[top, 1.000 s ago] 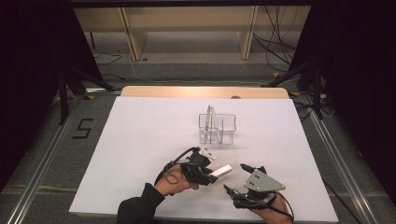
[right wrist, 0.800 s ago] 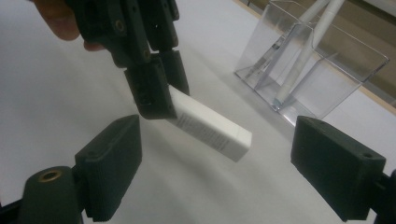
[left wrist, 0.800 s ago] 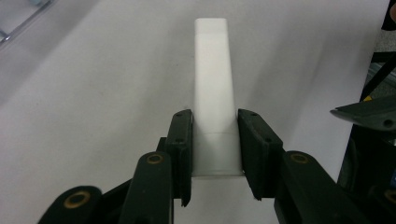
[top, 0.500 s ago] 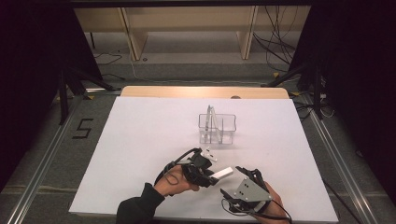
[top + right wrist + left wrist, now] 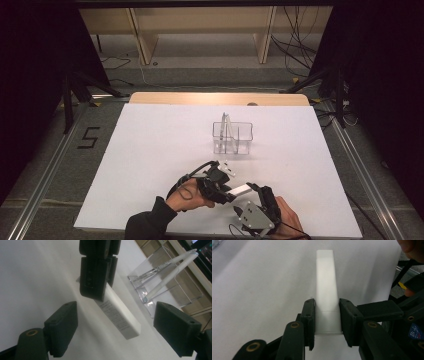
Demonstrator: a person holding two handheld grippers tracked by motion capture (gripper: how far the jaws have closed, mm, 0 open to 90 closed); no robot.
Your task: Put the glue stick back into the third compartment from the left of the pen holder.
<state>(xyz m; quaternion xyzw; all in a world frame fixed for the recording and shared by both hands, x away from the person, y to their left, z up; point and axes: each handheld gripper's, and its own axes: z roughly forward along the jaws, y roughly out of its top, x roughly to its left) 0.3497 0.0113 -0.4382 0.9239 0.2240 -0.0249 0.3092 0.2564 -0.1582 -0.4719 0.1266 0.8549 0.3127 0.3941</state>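
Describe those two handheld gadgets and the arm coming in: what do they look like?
Both are black. The left gripper has hinged jaws with brass-coloured pivots and a black cable looping from it. The right gripper carries a grey three-cornered plate on top; its blocky jaws have ridged inner faces. The left arm wears a dark sleeve.

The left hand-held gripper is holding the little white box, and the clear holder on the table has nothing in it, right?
Not quite. The left hand-held gripper does hold the white box, but the clear holder is not empty: the right gripper view shows white pens leaning in it.
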